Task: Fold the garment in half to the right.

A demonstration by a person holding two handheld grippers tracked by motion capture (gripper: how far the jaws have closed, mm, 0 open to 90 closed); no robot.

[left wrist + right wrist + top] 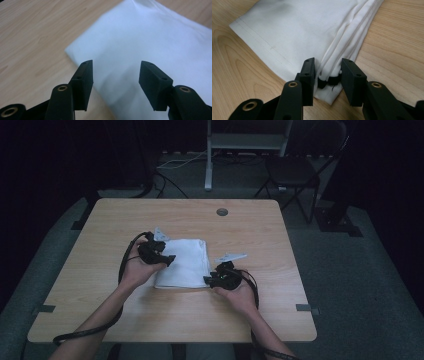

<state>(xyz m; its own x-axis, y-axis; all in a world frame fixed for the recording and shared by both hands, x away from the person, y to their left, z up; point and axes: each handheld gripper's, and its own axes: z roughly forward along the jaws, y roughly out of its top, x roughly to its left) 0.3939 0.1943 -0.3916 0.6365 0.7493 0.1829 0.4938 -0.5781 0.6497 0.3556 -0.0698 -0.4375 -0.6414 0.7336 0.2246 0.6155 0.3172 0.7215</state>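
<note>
The folded white cloth (183, 263) lay flat near the middle of the desk (100, 285), a little toward the near edge. The right gripper (327, 75) sat at the cloth's near right corner, its jaws pinching the stacked folded edges between them. The left gripper (115, 75) hovered over the cloth's left side, its jaws spread with nothing between them. The desk was pale wood with a round grommet (222, 212) near its far edge. Beyond it, on grey carpet, stood a dark folding chair (295, 170) and a white stand (245, 142).
</note>
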